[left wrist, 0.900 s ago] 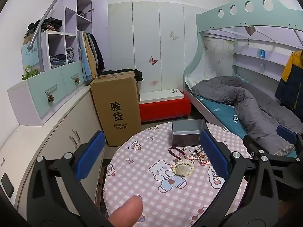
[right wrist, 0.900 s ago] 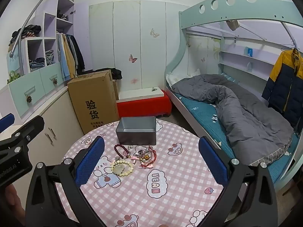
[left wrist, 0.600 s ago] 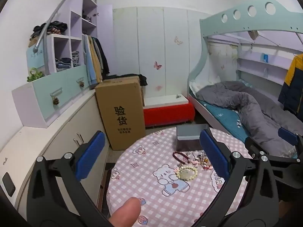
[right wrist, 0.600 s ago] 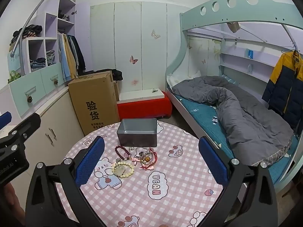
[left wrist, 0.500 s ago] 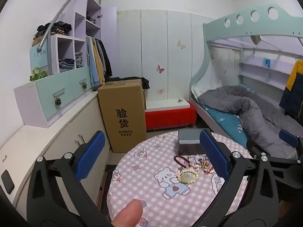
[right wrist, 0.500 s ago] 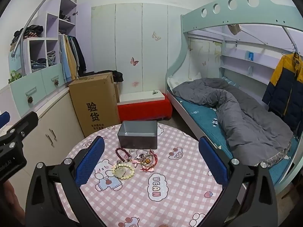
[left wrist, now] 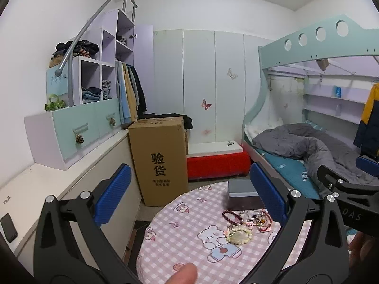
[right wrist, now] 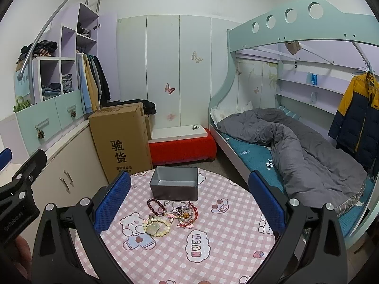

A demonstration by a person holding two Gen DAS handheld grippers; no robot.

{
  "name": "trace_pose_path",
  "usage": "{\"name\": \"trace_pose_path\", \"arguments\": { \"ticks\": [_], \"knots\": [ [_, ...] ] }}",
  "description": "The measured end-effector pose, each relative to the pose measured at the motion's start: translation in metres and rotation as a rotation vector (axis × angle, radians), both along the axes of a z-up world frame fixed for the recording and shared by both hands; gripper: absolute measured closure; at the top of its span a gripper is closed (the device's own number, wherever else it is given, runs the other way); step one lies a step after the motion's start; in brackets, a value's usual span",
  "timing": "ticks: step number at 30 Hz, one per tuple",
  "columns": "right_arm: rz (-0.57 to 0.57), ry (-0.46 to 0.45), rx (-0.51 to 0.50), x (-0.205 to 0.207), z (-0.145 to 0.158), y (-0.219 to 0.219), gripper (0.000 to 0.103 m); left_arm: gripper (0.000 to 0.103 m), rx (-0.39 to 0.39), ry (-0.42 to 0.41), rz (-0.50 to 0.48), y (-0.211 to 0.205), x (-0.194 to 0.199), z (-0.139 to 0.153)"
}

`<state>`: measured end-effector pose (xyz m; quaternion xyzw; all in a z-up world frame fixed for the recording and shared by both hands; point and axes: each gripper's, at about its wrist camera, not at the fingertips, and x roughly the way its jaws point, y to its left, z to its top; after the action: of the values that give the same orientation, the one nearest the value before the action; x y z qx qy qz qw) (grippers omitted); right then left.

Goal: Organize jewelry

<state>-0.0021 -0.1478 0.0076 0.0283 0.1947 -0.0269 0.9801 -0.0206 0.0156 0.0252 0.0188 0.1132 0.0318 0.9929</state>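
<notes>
Counter point(right wrist: 225, 241) is round, pink-checked, bare across its near and right portions up to the edge; bed point(right wrist: 296, 146) stands off to the right. Jewelry pile point(right wrist: 173, 215) lies centrally, just in front of the open grey tin point(right wrist: 174, 187). Right tool point(right wrist: 189, 201) hangs above and short of the pile, jaws wide apart, empty. Left tool point(left wrist: 189, 194) likewise apart, empty, pile low right of its gap.

Beyond the tongs stood white wardrobe panels point(right wrist: 163, 71) with butterfly stickers. Ahead to their left rose a cardboard box point(right wrist: 120, 139) and lilac shelving point(right wrist: 59, 75); to their right lay a teal bunk bed point(right wrist: 272, 35) with a grey quilt point(right wrist: 296, 146).
</notes>
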Motion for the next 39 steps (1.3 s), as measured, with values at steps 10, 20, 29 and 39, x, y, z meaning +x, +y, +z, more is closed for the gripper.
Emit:
{"name": "trace_pose_path", "arguments": {
  "ticks": [10,20,29,39],
  "knots": [
    [0.005,-0.017,0.005,0.004,-0.003,-0.006,0.007,0.005,-0.055,0.028,-0.054,0.007,0.009,-0.013],
    [0.007,0.045,0.006,0.019,-0.019,-0.012,0.007,0.005,-0.02,0.136,-0.06,0.002,0.033,-0.04],
    [0.006,0.265,0.009,0.045,-0.091,-0.022,0.007,0.005,0.052,0.482,-0.105,-0.01,0.095,-0.152],
    [0.006,0.405,0.026,0.066,-0.14,-0.033,0.007,0.005,0.098,0.629,-0.2,-0.045,0.153,-0.218]
  ]
}}
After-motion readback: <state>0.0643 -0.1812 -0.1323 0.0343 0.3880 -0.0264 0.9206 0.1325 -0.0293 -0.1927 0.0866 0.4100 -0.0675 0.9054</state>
